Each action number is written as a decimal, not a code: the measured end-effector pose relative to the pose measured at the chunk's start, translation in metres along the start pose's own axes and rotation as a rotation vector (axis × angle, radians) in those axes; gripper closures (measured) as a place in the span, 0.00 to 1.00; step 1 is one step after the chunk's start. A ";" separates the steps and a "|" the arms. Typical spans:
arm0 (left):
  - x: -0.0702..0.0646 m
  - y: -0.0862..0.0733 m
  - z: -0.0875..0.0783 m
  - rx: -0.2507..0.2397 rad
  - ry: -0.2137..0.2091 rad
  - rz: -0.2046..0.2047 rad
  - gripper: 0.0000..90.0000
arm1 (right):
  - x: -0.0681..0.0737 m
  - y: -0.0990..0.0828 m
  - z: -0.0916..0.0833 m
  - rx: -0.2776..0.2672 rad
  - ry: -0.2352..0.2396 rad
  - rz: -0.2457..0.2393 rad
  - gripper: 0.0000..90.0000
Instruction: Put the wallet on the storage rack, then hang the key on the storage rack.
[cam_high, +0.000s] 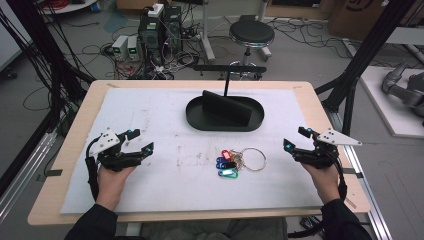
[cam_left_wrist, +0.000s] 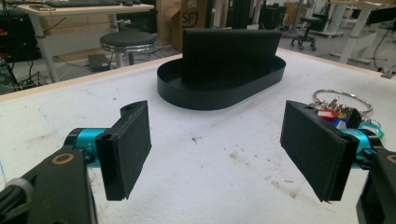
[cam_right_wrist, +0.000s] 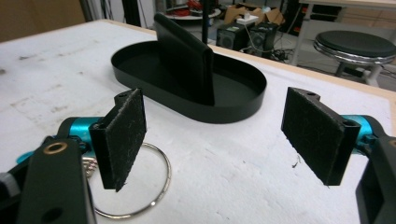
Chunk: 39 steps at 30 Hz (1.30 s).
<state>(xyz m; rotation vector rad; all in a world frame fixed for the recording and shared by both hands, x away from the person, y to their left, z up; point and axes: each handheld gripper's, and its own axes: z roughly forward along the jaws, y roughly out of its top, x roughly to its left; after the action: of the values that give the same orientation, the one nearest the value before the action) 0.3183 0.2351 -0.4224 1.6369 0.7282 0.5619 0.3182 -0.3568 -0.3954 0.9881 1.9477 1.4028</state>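
Black pads on my left gripper (cam_high: 142, 141) and right gripper (cam_high: 295, 138) stand wide apart, holding nothing. Between them, nearer my right, lies the key bunch (cam_high: 235, 161). I judge its thin ring (cam_right_wrist: 140, 186) could skid flat from my pads.

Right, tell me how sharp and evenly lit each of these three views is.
High view: soft, even light, slightly blurry, small coloured key tags hard to resolve. Left gripper view: black oval tray crisp, near jaws softer. Right gripper view: large silver key ring sharp, background stool blurred.
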 end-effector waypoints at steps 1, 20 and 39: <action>0.000 0.000 0.000 -0.002 0.000 0.001 0.27 | -0.001 -0.001 0.000 0.002 -0.001 0.010 0.25; -0.031 0.013 0.033 -0.004 -0.148 0.029 0.27 | -0.006 -0.006 -0.005 -0.012 -0.027 0.030 0.32; -0.050 0.010 0.047 0.048 -0.176 0.067 0.27 | 0.022 -0.026 0.061 0.370 0.043 0.070 0.69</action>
<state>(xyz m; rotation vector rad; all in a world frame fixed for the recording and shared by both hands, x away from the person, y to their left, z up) 0.3185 0.1654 -0.4199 1.7359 0.5635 0.4440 0.3457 -0.3102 -0.4395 1.2074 2.2758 1.1276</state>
